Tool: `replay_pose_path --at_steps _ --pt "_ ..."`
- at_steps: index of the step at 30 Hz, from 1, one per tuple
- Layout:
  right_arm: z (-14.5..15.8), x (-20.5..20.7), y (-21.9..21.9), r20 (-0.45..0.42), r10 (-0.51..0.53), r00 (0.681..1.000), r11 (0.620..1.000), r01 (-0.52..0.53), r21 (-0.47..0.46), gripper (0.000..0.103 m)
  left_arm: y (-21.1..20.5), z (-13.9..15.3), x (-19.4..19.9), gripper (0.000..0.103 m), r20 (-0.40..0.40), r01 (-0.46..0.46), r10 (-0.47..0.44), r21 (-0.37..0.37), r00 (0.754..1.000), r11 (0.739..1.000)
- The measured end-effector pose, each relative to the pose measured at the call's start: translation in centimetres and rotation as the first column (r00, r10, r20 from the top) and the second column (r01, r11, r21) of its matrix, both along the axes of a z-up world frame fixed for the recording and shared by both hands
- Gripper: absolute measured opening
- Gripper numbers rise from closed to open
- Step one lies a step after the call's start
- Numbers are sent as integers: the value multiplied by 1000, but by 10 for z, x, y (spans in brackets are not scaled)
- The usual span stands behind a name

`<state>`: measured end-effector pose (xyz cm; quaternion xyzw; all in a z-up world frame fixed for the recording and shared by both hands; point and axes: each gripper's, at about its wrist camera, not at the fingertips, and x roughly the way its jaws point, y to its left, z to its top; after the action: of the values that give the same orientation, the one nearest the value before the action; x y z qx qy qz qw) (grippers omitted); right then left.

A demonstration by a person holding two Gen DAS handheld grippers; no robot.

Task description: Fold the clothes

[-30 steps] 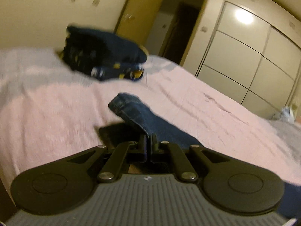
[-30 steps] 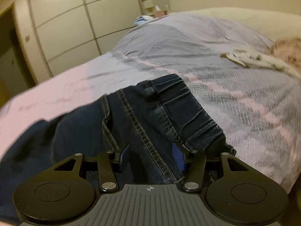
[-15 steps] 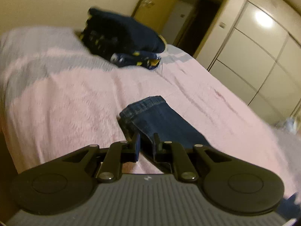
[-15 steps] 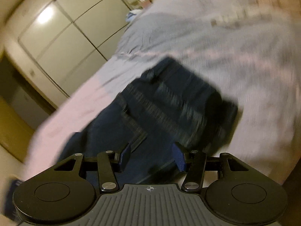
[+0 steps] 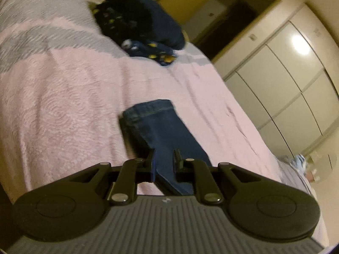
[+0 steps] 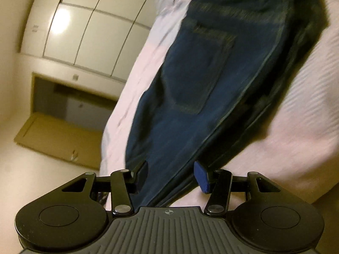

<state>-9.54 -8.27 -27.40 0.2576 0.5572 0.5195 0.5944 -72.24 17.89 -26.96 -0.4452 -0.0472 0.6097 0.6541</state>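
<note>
Dark blue jeans lie on the pink bedspread (image 5: pixel 63 97). In the left wrist view the jeans leg (image 5: pixel 161 127) with its hem points away from me. My left gripper (image 5: pixel 165 158) is partly open, with the leg fabric lying between its fingers. In the right wrist view the seat of the jeans (image 6: pixel 203 80) with a back pocket fills the middle. My right gripper (image 6: pixel 171 169) is open over the jeans, its jaws standing on either side of the fabric without pinching it.
A stack of folded dark clothes (image 5: pixel 139 25) sits at the far end of the bed. White wardrobe doors (image 5: pixel 286 67) and a dark doorway (image 5: pixel 228 19) stand beyond the bed. The bed's edge (image 6: pixel 110 127) drops to the floor on the left.
My left gripper was shut on the jeans leg and has opened. The right wrist view has rolled and swung along the jeans; the right gripper stayed open.
</note>
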Motion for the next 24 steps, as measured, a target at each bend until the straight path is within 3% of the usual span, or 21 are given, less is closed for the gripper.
replay_pose_path --at_steps 5,11,16,17,18,19,21,23,24 --pt "-5 0 9 -2 -45 999 999 45 -15 39 1 0 7 10 -5 43 -43 3 999 999" --pt "-6 1 5 -19 -51 999 999 51 -10 39 -5 9 30 10 -5 157 -157 54 988 986" --pt "-18 5 9 -46 -79 996 997 78 -29 39 -10 18 64 11 -53 297 -293 97 955 950" --pt "-20 6 9 -45 -91 995 996 90 -28 37 -10 19 72 12 -71 318 -313 98 947 943" --pt "-20 8 9 -36 -104 994 994 103 -31 18 -10 18 80 12 -90 337 -329 97 940 936" --pt "-18 6 9 1 -107 994 994 107 -37 2 -10 18 87 12 -103 353 -344 94 933 931" --pt "-5 -5 6 143 -87 986 994 95 -50 2 -11 16 102 12 -123 388 -377 85 918 918" --pt "8 -26 3 336 -46 941 994 75 -76 2 -12 13 119 12 -147 433 -419 81 896 898" --pt "5 -32 6 381 -22 924 991 70 -113 2 -12 13 130 12 -173 454 -437 79 883 887"
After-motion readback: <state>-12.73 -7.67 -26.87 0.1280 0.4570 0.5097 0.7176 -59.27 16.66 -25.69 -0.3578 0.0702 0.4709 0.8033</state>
